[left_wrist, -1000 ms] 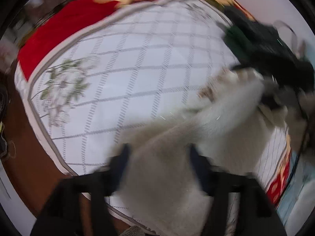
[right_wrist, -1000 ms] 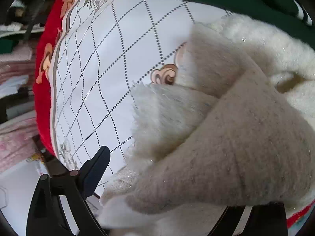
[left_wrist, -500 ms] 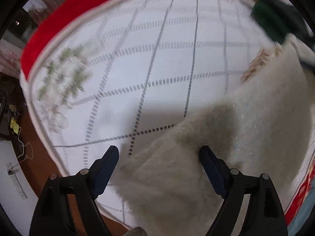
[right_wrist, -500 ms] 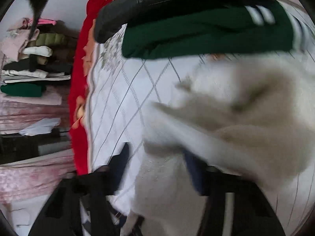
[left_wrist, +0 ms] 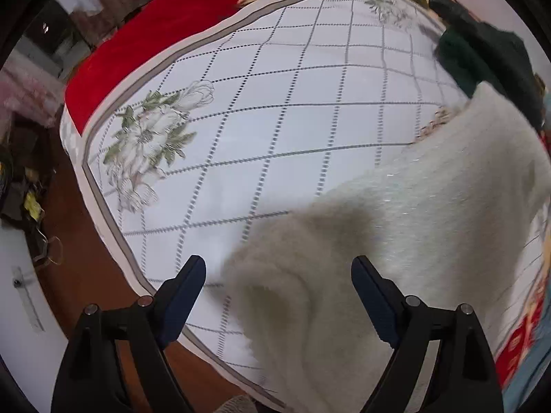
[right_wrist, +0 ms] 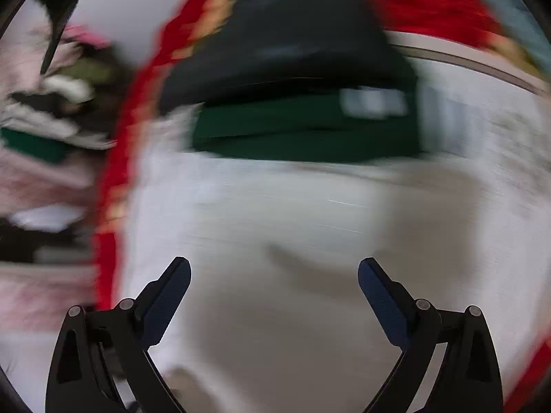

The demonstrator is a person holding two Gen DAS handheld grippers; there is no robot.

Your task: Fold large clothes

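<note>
Left wrist view: the left tool [left_wrist: 278, 268] hangs with its jaws wide apart, gripping nothing, above the near edge of a bed [left_wrist: 103, 69] spread with a white grid-patterned sheet [left_wrist: 292, 130] bearing a flower print [left_wrist: 151, 137]. A fuzzy cream garment [left_wrist: 396, 241] lies on the sheet, running from the near edge, between and below the fingers [left_wrist: 182, 289], toward the right side. Beyond it, at the far right, sits a dark green and black pile [left_wrist: 482, 51]. Right wrist view, heavily blurred: the right tool [right_wrist: 273, 270] likewise has its jaws spread and empty, over pale cloth that cannot be told as garment or sheet; the pile [right_wrist: 303, 103] lies ahead, and stacked clothes [right_wrist: 44, 127] show at left beyond the bed
</note>
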